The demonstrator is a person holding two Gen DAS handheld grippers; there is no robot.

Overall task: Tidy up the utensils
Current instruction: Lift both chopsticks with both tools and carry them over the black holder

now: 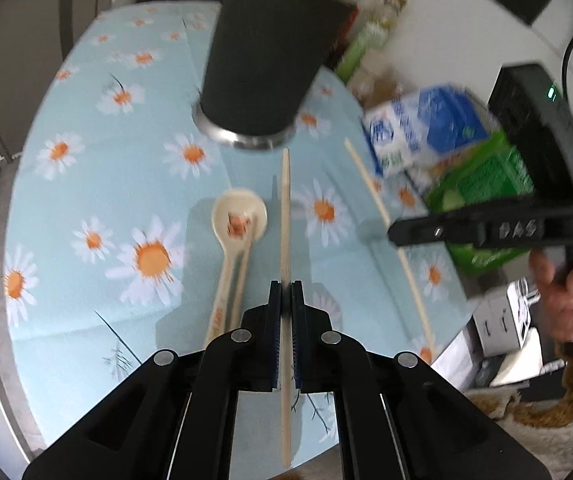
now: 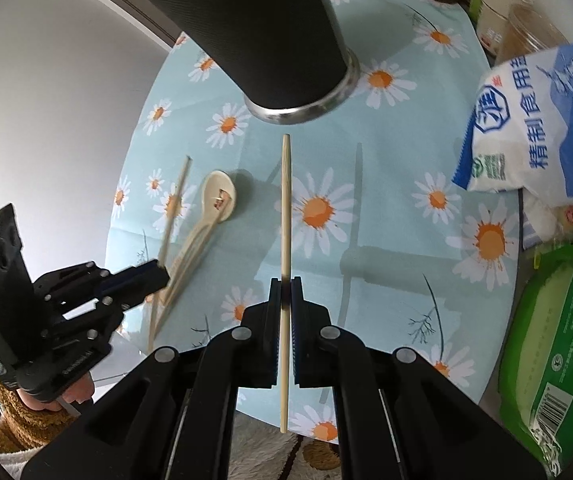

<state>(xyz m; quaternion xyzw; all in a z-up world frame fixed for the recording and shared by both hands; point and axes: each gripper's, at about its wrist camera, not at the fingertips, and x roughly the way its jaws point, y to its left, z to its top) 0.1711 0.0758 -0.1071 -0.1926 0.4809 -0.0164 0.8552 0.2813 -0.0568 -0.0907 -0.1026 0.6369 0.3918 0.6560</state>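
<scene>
Two handheld grippers each clamp a single wooden chopstick above a round table (image 2: 366,264) covered in a daisy-print cloth. The left gripper (image 1: 285,292) pinches its chopstick (image 1: 285,208) partway along, the tip pointing toward a black utensil holder (image 1: 266,60) with a steel base. The right gripper (image 2: 285,290) grips the second chopstick (image 2: 285,200) the same way, aimed at the same holder. A cream ceramic spoon (image 1: 238,220) lies on the cloth between them, another stick resting along its handle. A salt bag (image 2: 534,128) and a green packet (image 2: 558,340) crowd the table's edge.
</scene>
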